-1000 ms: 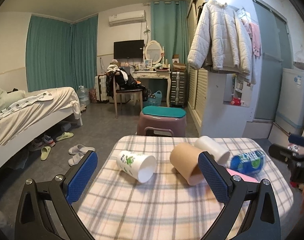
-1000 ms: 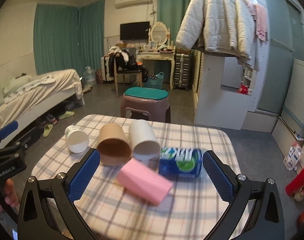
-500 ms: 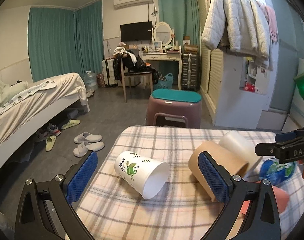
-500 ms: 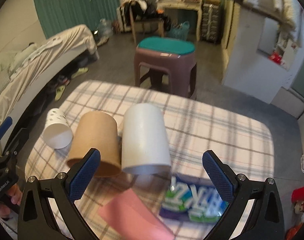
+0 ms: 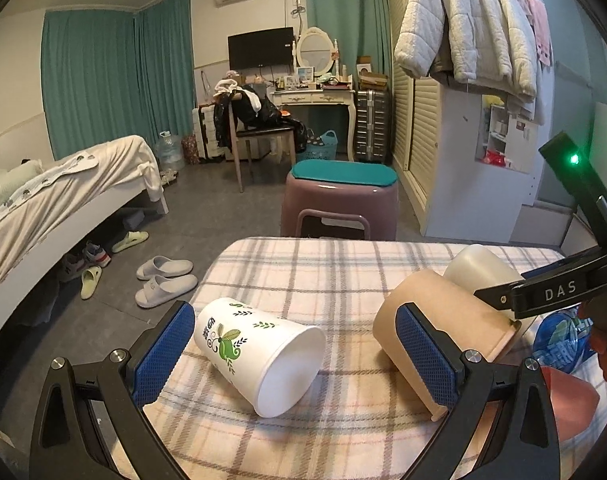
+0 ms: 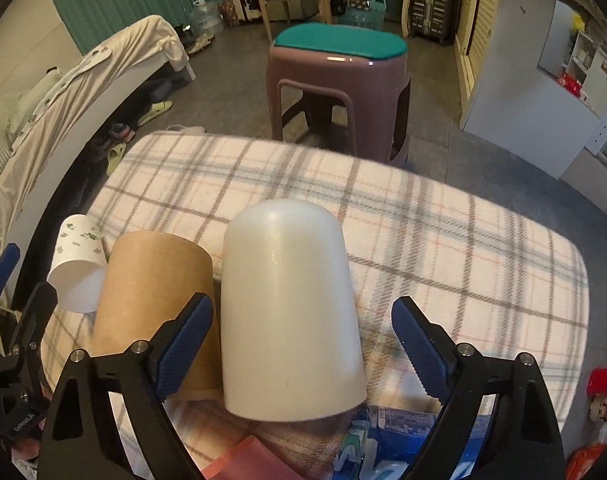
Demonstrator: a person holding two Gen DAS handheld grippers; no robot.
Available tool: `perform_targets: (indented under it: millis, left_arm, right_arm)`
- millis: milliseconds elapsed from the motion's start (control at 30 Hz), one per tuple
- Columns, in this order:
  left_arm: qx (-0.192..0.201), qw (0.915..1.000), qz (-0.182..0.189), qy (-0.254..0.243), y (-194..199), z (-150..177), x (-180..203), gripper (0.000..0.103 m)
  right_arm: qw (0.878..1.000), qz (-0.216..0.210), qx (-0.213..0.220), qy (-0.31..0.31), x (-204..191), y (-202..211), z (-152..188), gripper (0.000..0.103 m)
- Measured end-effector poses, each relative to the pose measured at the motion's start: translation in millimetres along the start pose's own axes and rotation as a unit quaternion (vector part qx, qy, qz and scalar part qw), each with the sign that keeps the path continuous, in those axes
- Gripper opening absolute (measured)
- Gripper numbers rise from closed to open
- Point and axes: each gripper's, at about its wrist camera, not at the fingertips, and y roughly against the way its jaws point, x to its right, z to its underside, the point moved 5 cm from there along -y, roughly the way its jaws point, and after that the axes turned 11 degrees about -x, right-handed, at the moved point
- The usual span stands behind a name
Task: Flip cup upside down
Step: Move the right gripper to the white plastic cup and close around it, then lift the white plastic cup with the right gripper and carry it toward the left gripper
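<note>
Several cups lie on their sides on a plaid-covered table [image 5: 323, 272]. A white cup with green leaf print [image 5: 259, 354] lies between the open jaws of my left gripper [image 5: 299, 356]. A brown paper cup [image 5: 443, 332] lies to its right, partly behind the right finger. A plain white cup [image 6: 287, 316] lies between the open jaws of my right gripper [image 6: 303, 344], with the brown cup [image 6: 151, 296] beside it on the left. The right gripper's body [image 5: 559, 292] shows above the white cup [image 5: 479, 268] in the left wrist view.
A blue snack packet [image 6: 383, 448] and a pink cup [image 5: 567, 396] lie at the table's near right. A purple stool with a teal seat [image 5: 339, 200] stands beyond the far edge. A bed [image 5: 63, 196] and slippers [image 5: 163, 280] are to the left.
My right gripper has moved forward and down over the plain white cup, which now sits between its jaws. My left gripper has moved closer to the leaf-print cup.
</note>
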Motion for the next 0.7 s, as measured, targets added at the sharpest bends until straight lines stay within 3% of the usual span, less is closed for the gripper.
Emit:
perform_targets:
  millis: [133,200,267,333,700]
  left_arm:
    - [-0.008,1.0000,0.001,0.003,-5,3,-1,0.103]
    - [-0.010,0.9999,0.002,0.004,-5,4,-1,0.103]
    - [-0.012,0.9999,0.002,0.004,-5,4,-1,0.103]
    - [-0.010,0.9999,0.003,0.005,-4,4,-1,0.103]
    - [0.010,0.9998,0.009,0.017,28,5,-14,0.103]
  right_arm:
    - [1.000,-0.008,-0.015,-0.002,1,-10,1,0.091]
    - [1.000,-0.016,-0.022,-0.005,1,-14,3,0.079]
    - [0.999,-0.035,-0.026,-0.009,0,-15,4,0.073]
    - [0.999,-0.028,-0.024,-0.010,-1,-13,6,0.073]
    - [0.999,-0.010,0.047,-0.010,-19,56,17,0.072]
